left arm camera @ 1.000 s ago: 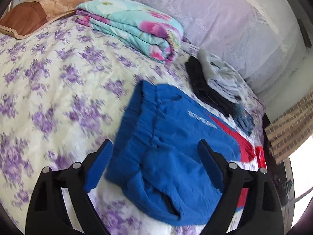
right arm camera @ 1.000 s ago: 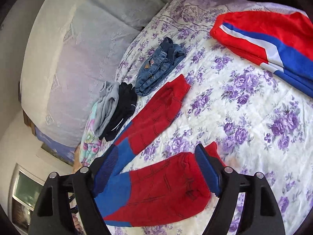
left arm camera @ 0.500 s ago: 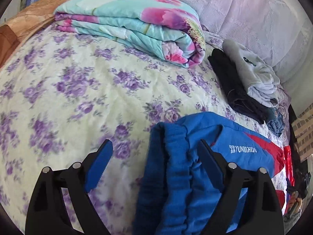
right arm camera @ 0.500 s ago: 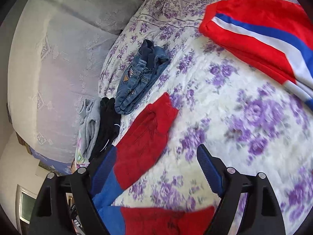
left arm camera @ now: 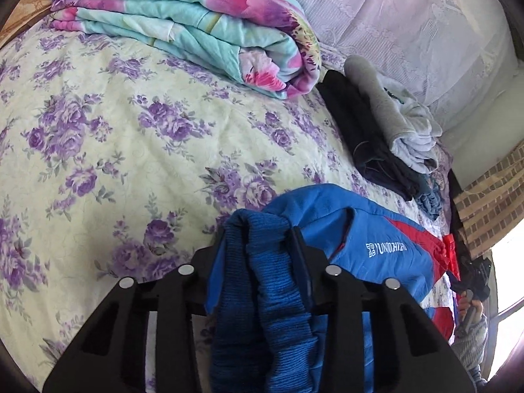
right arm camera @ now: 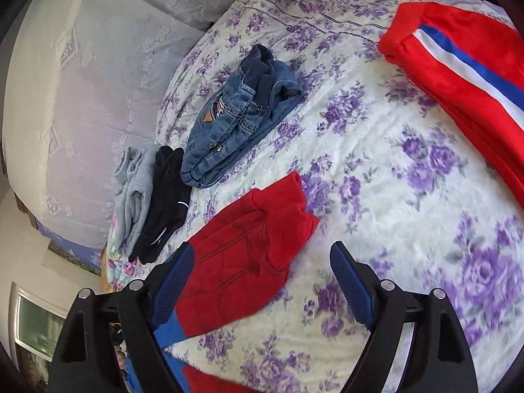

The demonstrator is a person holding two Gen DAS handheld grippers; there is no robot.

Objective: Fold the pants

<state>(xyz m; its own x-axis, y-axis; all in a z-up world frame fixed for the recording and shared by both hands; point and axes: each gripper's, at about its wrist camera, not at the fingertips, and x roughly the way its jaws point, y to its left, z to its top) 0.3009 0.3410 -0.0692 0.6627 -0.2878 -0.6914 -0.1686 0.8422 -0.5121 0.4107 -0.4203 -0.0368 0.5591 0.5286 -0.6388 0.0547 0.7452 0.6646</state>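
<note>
One pair of blue pants — ribbed waistband bunched, red panels, white lettering

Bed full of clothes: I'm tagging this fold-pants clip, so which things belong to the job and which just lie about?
In the job:
- blue and red pants, waistband clamped in the left gripper, whose jaws have just been closing
- right gripper, open over a red leg cuff

Lying about:
- folded jeans
- black garment
- grey garment
- floral quilt
- red striped garment

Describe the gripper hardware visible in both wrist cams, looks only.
Both match. The left gripper and right gripper have matte black angular frames with triangular cut-outs and four round silver pins each. The right's fingers carry ribbed blue pads. No cables or markings visible.
</note>
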